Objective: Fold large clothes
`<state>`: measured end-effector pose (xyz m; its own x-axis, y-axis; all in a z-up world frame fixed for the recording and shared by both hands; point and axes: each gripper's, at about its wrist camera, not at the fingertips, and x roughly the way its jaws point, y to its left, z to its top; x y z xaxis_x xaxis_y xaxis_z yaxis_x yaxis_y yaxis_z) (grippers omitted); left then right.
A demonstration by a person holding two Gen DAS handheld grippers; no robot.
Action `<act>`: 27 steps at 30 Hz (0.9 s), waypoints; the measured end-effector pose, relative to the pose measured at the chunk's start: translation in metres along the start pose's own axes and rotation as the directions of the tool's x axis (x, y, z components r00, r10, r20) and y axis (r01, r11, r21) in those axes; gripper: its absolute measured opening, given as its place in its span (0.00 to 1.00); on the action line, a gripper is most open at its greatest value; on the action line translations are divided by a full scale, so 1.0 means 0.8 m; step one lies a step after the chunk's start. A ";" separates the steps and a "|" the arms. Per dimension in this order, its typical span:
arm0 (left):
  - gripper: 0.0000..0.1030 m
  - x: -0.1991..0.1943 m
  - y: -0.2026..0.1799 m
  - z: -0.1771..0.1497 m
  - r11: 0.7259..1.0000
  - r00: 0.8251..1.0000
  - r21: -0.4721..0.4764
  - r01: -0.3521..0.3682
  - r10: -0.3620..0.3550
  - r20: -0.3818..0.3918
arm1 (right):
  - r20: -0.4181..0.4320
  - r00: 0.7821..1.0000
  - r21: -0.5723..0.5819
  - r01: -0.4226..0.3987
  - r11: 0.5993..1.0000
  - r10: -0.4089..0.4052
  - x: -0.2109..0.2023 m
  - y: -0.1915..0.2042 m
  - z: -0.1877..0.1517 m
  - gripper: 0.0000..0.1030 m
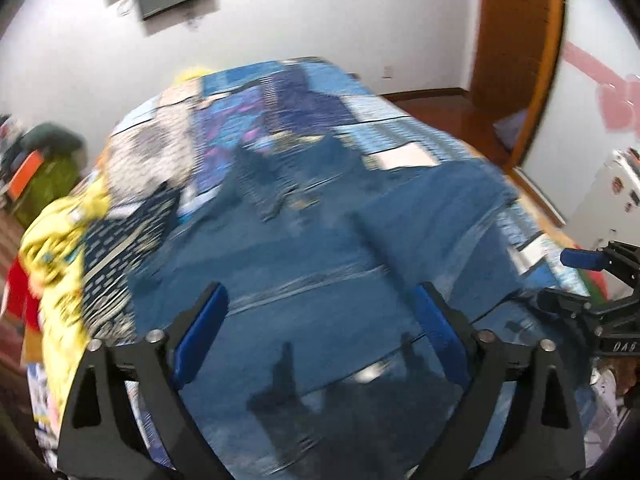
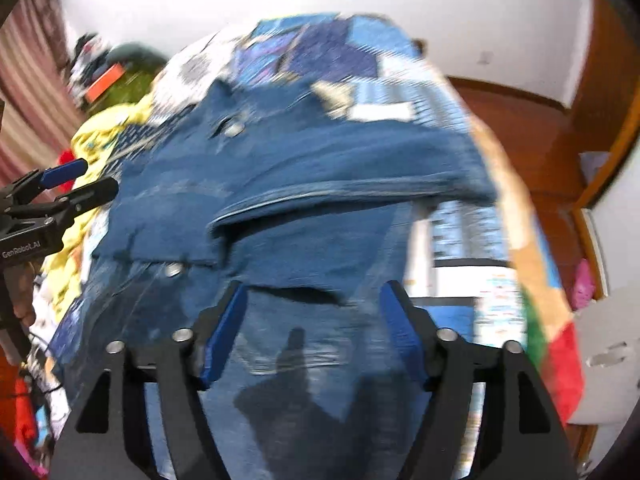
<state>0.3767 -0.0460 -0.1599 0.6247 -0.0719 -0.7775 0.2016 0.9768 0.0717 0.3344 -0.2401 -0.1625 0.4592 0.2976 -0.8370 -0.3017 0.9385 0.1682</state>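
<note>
A blue denim garment (image 1: 320, 240) lies spread on a bed with a blue patterned cover (image 1: 288, 92). In the right wrist view the denim (image 2: 304, 184) has one part folded over another, with metal buttons showing. My left gripper (image 1: 320, 300) is open and empty, hovering just above the denim's near part. My right gripper (image 2: 312, 300) is open and empty above the denim's near edge. Each gripper shows in the other's view: the right gripper at the right edge (image 1: 576, 276), the left gripper at the left edge (image 2: 84, 180). Both views are blurred.
A pile of yellow and dark patterned clothes (image 1: 68, 248) lies on the bed's left side. A green and orange object (image 1: 48, 172) stands beyond it. A wooden door frame (image 1: 520, 60) and wooden floor (image 2: 520, 120) are to the right. A white wall is behind.
</note>
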 end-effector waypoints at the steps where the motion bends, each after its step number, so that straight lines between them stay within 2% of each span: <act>1: 0.96 0.009 -0.014 0.009 1.000 1.000 0.018 0.013 -0.013 -0.007 | 0.025 0.999 0.005 0.035 0.999 -0.035 -0.006 -0.010 -0.002 0.72; 4: 0.96 0.042 -0.056 0.028 0.997 0.998 0.078 0.027 -0.023 -0.052 | 0.040 0.996 0.017 0.081 0.997 -0.081 -0.007 -0.028 -0.004 0.72; 10: 0.96 0.107 -0.120 0.051 0.983 0.990 0.179 0.032 -0.006 -0.139 | 0.013 0.995 0.120 0.101 0.988 -0.103 0.017 -0.070 -0.002 0.72; 15: 0.96 0.145 -0.155 0.057 0.958 0.990 0.287 0.014 0.028 -0.141 | -0.034 0.994 0.157 0.113 0.981 -0.108 0.035 -0.090 -0.004 0.72; 19: 0.94 0.162 -0.171 0.049 0.923 0.993 0.383 -0.041 0.081 -0.088 | -0.079 0.994 0.167 0.083 0.982 -0.070 0.055 -0.090 -0.012 0.72; 21: 0.77 0.163 -0.175 0.047 0.912 0.995 0.408 -0.037 0.071 -0.068 | -0.091 0.995 0.172 0.064 0.983 -0.049 0.062 -0.087 -0.017 0.72; 22: 0.73 0.162 -0.177 0.046 0.909 0.996 0.416 -0.030 0.062 -0.064 | -0.081 0.995 0.177 0.063 0.982 -0.049 0.064 -0.086 -0.018 0.72; 23: 0.64 0.161 -0.178 0.045 0.907 0.997 0.420 -0.026 0.056 -0.059 | -0.074 0.996 0.174 0.071 0.982 -0.059 0.065 -0.084 -0.020 0.73; 24: 0.51 0.158 -0.179 0.044 0.907 0.997 0.421 -0.022 0.049 -0.053 | -0.074 0.995 0.160 0.085 0.983 -0.074 0.067 -0.080 -0.021 0.73; 26: 0.34 0.152 -0.178 0.045 0.911 0.998 0.412 -0.009 0.032 -0.049 | -0.075 0.991 0.121 0.117 0.986 -0.109 0.069 -0.073 -0.022 0.73; 27: 0.28 0.150 -0.177 0.047 0.915 0.998 0.404 -0.006 0.028 -0.049 | -0.073 0.989 0.102 0.132 0.986 -0.125 0.070 -0.071 -0.024 0.73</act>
<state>0.4516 -0.2004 -0.2403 0.5922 -0.0346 -0.8050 0.4861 0.8122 0.3226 0.3608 -0.2799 -0.2287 0.4307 0.1646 -0.8874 -0.1517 0.9824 0.1086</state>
